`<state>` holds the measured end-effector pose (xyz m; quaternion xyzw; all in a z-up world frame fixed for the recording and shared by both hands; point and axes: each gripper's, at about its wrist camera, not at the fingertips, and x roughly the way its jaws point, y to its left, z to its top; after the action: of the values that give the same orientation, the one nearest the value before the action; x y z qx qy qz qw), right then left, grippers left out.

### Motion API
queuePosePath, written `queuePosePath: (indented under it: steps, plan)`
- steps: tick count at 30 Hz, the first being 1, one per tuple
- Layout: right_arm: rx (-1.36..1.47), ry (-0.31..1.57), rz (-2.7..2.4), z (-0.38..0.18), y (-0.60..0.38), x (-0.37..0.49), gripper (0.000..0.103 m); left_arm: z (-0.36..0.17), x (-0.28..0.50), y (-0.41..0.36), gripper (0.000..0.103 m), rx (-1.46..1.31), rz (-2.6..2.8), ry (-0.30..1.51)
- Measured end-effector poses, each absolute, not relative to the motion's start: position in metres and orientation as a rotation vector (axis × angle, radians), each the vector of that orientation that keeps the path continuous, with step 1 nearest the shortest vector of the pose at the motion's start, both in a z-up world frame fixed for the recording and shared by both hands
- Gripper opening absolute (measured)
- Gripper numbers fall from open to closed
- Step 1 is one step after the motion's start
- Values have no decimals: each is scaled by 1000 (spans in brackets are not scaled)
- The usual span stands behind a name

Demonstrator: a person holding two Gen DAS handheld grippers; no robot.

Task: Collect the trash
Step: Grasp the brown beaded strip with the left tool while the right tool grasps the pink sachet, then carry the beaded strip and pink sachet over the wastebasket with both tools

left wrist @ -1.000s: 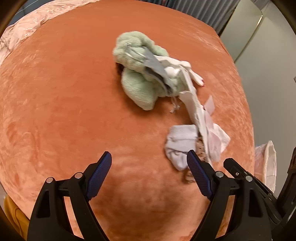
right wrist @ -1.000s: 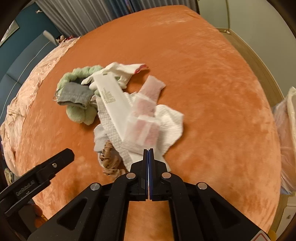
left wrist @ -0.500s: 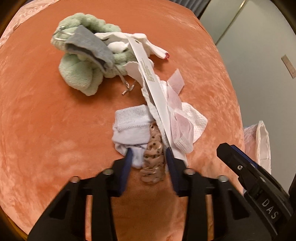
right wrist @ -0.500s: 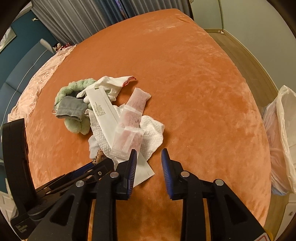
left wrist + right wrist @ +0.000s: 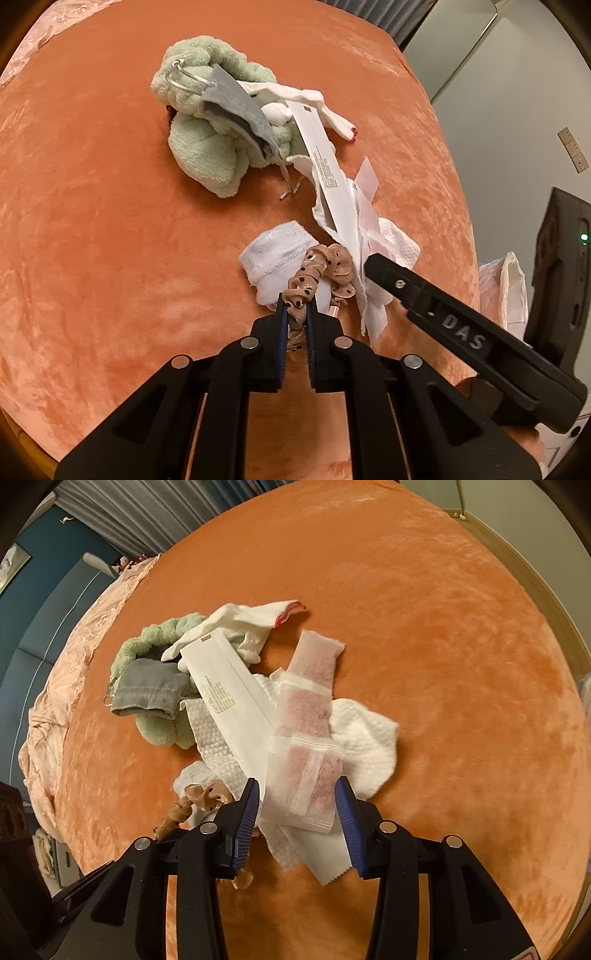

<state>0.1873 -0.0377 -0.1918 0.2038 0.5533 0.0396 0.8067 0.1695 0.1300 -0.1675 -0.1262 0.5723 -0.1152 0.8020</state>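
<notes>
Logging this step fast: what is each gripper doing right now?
Left gripper: shut on the spotted scrunchie.
Right gripper: open, holding nothing, its fingers either side of the gauze packet.

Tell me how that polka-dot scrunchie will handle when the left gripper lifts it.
Likely floppy: the scrunchie is ruffled fabric, bunched between the left gripper pads. Probably light. It drapes over the white sock, so it may drag that along.

On the bed (image 5: 443, 627), a long packet (image 5: 229, 701) lies across a paper towel (image 5: 365, 734); a sachet (image 5: 310, 775) sits between my right fingers (image 5: 245, 812), with a scrunchie (image 5: 317, 273) to its left.
</notes>
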Motion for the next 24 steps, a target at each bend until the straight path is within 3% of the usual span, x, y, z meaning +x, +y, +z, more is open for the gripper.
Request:
queuePosePath:
  steps: [2,4,6,24]
  plan:
    - [429,1204,88,-198,-33,189,35,-166,170,132,8,-272,-244,1228]
    - [418,1206,89,-198,-30,186,18,-163,168,133,9,-269,-241,1223]
    - [422,1195,97,-194,-32,180,12,-159,166,132,9,-264,-247,1214]
    - [465,936,33,-80,-96,120,11,-67,135,76,9,-229,-388,1052]
